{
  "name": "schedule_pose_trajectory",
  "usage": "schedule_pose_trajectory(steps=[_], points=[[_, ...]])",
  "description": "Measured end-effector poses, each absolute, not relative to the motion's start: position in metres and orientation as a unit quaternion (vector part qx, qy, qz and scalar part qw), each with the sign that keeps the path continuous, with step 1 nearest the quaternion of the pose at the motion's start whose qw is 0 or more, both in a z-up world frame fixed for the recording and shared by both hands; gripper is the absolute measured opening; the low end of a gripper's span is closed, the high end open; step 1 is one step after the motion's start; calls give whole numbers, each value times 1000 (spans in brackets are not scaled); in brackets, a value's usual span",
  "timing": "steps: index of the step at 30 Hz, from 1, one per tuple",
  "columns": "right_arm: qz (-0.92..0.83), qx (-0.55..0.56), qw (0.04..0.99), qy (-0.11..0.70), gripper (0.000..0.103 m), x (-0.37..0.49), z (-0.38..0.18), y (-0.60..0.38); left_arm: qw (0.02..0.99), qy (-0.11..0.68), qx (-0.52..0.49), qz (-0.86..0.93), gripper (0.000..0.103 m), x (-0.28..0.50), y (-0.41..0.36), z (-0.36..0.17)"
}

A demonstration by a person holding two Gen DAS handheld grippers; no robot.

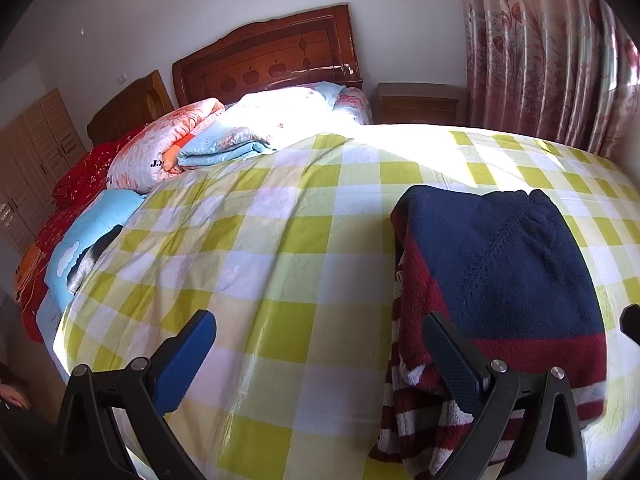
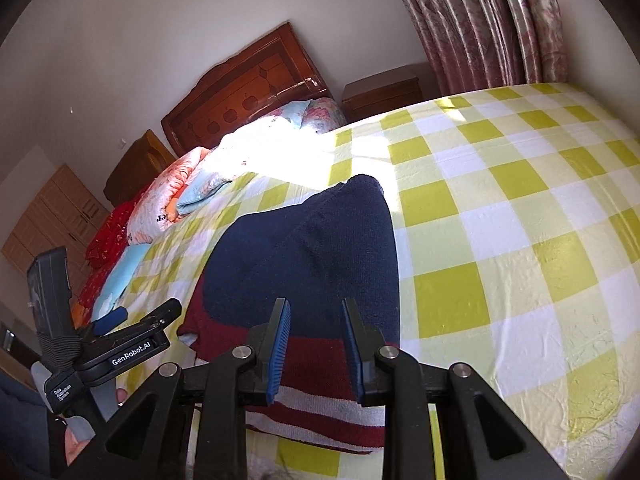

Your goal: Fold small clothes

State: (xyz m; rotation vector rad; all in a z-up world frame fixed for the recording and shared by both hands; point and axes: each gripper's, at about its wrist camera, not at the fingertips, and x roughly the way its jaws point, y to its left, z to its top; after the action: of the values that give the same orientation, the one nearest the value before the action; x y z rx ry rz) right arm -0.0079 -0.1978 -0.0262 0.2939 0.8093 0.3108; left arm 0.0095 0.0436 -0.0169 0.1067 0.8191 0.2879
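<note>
Navy-and-maroon knit sweater point(image 1: 508, 264) lies folded into a compact block on the checked bedsheet point(image 1: 280, 240), lower right of the left wrist view and centre-bottom of the right wrist view, striped hem nearest the cameras. Left gripper point(image 1: 320, 344): fingers spread wide, nothing between them, one finger over bare sheet and the other at the sweater's left edge, not pinching. Right gripper point(image 2: 316, 348): fingers partly apart, hovering above the maroon band, no cloth visibly pinched, so released. Judgement: fold looks nearly done; step in hand is likely tidying or the final fold. To do it well: take the striped hem low at both corners, pinch all layers together, since the loose striped edge at lower left of the left view is bunched and hangs unevenly. Lift both corners level, carry toward the navy far edge, align edges before letting go, then press flat. Risk: thick knit slips from a shallow pinch; soft bed lets the sheet wrinkle and drag with it.
</note>
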Motion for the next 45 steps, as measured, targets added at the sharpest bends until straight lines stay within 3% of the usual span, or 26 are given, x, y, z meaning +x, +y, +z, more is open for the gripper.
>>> schedule_pose_trajectory(steps=[13,45], points=[[60,65,946,312,27,-72,-1,-175,927,360,-1,104,103,-56,28,-8],[38,17,948,316,27,-74,-5,-162,939,326,-12,107,103,-64,39,-4]])
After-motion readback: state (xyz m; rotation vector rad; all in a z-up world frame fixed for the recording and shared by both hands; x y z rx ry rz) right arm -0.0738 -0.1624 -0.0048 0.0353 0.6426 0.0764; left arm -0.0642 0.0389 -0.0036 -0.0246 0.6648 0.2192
